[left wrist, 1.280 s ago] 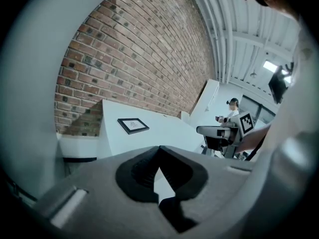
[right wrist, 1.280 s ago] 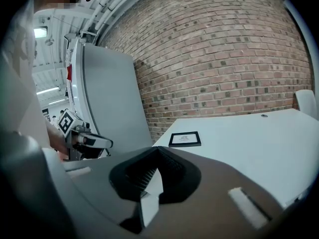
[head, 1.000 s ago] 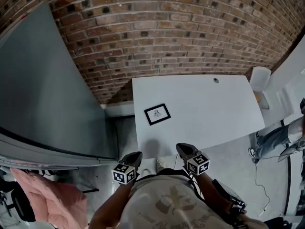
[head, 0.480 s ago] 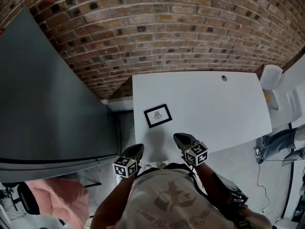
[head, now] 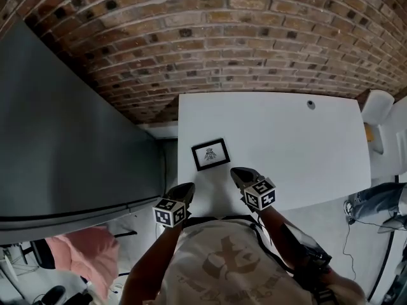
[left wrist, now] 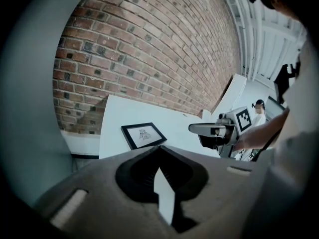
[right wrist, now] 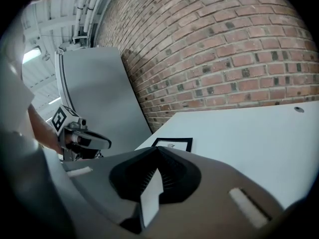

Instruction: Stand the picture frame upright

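A small black picture frame [head: 211,154] with a white print lies flat near the front left corner of the white table [head: 292,138]. It also shows in the left gripper view as the frame [left wrist: 143,135] and in the right gripper view as the frame [right wrist: 173,144]. My left gripper [head: 186,190] hovers at the table's front edge, just left and short of the frame, shut and empty. My right gripper [head: 238,173] hangs over the table's front edge, just right of the frame, also shut on nothing. Neither touches the frame.
A brick wall [head: 222,43] runs behind the table. A large grey panel [head: 70,138] stands close along the table's left side. A white seat [head: 379,107] sits at the far right. Pink cloth [head: 82,246] lies on the floor at lower left.
Both grippers have moved forward, from short of the table edge to either side of the frame. The head view has shifted with them. The frame has not moved.
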Demonstrator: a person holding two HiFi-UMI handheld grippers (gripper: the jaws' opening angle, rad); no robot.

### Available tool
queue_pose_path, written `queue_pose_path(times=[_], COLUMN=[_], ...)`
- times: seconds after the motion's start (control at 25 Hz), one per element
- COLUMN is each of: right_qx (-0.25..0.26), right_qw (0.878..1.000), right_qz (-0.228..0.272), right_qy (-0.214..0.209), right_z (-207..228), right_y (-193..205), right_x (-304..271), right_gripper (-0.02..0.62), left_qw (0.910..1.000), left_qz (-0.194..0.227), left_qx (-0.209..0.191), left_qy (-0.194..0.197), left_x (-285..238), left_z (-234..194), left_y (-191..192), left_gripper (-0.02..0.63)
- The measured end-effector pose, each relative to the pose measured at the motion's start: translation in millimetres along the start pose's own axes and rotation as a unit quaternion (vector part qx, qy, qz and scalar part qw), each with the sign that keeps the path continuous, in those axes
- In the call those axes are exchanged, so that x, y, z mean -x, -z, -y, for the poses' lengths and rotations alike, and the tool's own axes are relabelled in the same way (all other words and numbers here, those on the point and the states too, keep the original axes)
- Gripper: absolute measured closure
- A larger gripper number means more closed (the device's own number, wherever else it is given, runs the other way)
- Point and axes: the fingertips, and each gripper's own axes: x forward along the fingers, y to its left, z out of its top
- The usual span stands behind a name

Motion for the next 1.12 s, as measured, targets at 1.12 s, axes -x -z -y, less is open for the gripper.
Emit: queue_pose_path(times=[1.12], right_qx=[-0.051], right_qw=[0.989], right_qz=[-0.124], right_qy=[0.060], right_z=[76.4], right_y=[6.8], right_x=[-82.1], right_gripper=[0.566], left_qw=[0.9880], left_qz=[-0.086], left_qx=[0.125], left_qy=[-0.025], left_x=[-89.8], left_z=[-75.8], left_y=[-2.1], left_gripper=[0.514])
